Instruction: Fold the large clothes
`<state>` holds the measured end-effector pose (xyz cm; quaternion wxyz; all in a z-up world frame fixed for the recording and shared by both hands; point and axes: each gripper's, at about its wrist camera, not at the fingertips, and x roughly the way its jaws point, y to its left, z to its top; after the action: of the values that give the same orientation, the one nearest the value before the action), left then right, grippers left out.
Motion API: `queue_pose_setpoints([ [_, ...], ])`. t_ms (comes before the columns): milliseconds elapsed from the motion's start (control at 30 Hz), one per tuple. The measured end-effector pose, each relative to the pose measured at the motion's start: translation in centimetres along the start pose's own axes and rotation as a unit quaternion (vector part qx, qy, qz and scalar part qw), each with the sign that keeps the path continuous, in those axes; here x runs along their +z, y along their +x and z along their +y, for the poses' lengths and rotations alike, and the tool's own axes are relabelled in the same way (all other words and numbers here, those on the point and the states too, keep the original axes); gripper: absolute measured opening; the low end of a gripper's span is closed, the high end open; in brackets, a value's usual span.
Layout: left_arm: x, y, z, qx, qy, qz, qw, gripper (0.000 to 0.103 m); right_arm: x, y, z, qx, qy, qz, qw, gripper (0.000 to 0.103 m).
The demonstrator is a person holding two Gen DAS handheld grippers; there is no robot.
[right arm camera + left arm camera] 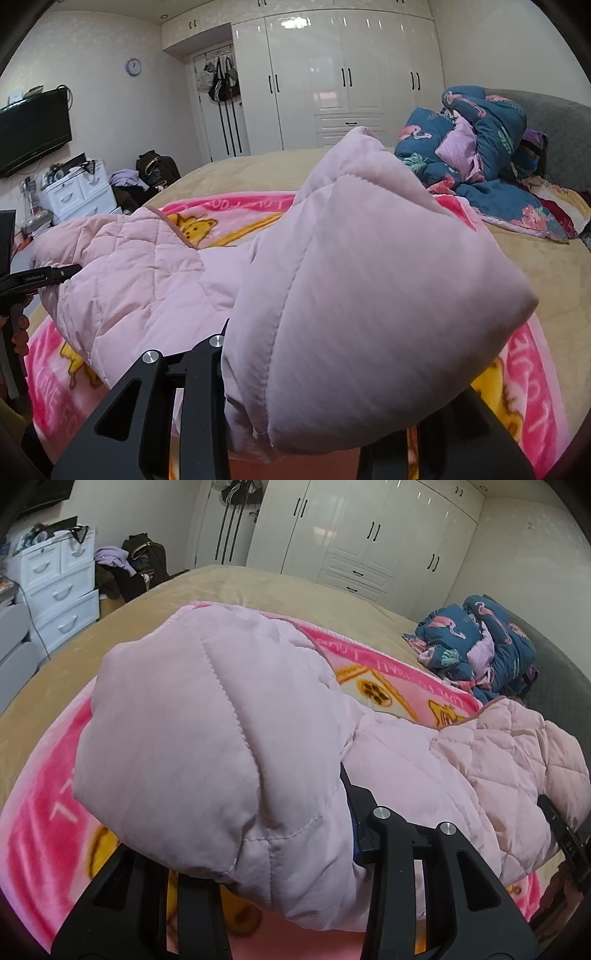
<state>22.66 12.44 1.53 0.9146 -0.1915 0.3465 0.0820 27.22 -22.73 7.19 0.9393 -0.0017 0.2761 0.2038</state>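
Observation:
A pale pink padded jacket (207, 746) (369, 295) hangs bunched over a pink cartoon blanket (388, 686) (207, 221) on the bed. My left gripper (288, 856) is shut on a thick fold of the jacket, which bulges over its fingers and hides the tips. My right gripper (325, 398) is shut on another puffy fold of the jacket, its tips covered too. Between the two grips the quilted lining (517, 746) (122, 251) sags. Each view shows the other gripper at its edge, the right one (565, 834) and the left one (37, 278).
The bed's tan cover (221, 587) (546, 266) lies under the blanket. A crumpled blue flamingo quilt (480, 642) (480, 147) sits by the grey headboard (561, 129). Beyond the bed stand white wardrobes (369, 535), white drawers (55, 587), a clothes pile (136, 565) and a wall television (33, 129).

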Motion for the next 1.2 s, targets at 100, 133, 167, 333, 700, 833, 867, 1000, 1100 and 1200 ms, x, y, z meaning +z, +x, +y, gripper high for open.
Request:
queue_pose_setpoints([
  [100, -1.2, -1.2, 0.1, 0.003, 0.002, -0.001, 1.0000, 0.031, -0.7, -1.1, 0.2, 0.003, -0.001, 0.001, 1.000, 0.031],
  [133, -1.8, -1.5, 0.0, 0.005, 0.005, -0.001, 1.0000, 0.031, -1.0, -1.5, 0.3, 0.003, -0.001, 0.002, 1.000, 0.031],
  [167, -2.1, -1.7, -0.1, 0.006, 0.006, 0.000, 1.0000, 0.031, -1.4, -1.7, 0.2, 0.003, -0.001, 0.002, 1.000, 0.031],
  [333, -3.7, -2.8, -0.1, 0.010, 0.013, 0.001, 0.9999, 0.031, -3.2, -3.0, -0.1, 0.007, 0.017, 0.008, 1.000, 0.031],
  [700, -6.2, -2.3, 0.7, 0.027, 0.011, 0.021, 0.9994, 0.033, -6.6, -3.1, -1.9, -0.002, 0.074, 0.033, 0.997, 0.032],
  [833, -6.9, -1.5, 1.2, 0.038, 0.004, 0.035, 0.9987, 0.036, -7.9, -1.9, -3.2, -0.012, 0.116, 0.064, 0.991, 0.036],
  [867, -7.1, -1.4, 1.3, 0.040, 0.004, 0.036, 0.9986, 0.037, -8.3, -1.6, -3.4, -0.012, 0.127, 0.071, 0.989, 0.037],
  [1000, -7.7, -1.0, 1.4, 0.048, 0.007, 0.041, 0.9980, 0.039, -10.0, -0.1, -4.6, -0.022, 0.177, 0.106, 0.978, 0.045],
  [1100, -7.9, -0.8, 1.7, 0.050, 0.004, 0.044, 0.9978, 0.041, -10.7, 0.2, -4.8, -0.021, 0.197, 0.111, 0.974, 0.051],
  [1200, -8.2, -0.8, 1.9, 0.051, 0.003, 0.047, 0.9976, 0.042, -11.1, 0.4, -5.1, -0.021, 0.219, 0.122, 0.968, 0.056],
])
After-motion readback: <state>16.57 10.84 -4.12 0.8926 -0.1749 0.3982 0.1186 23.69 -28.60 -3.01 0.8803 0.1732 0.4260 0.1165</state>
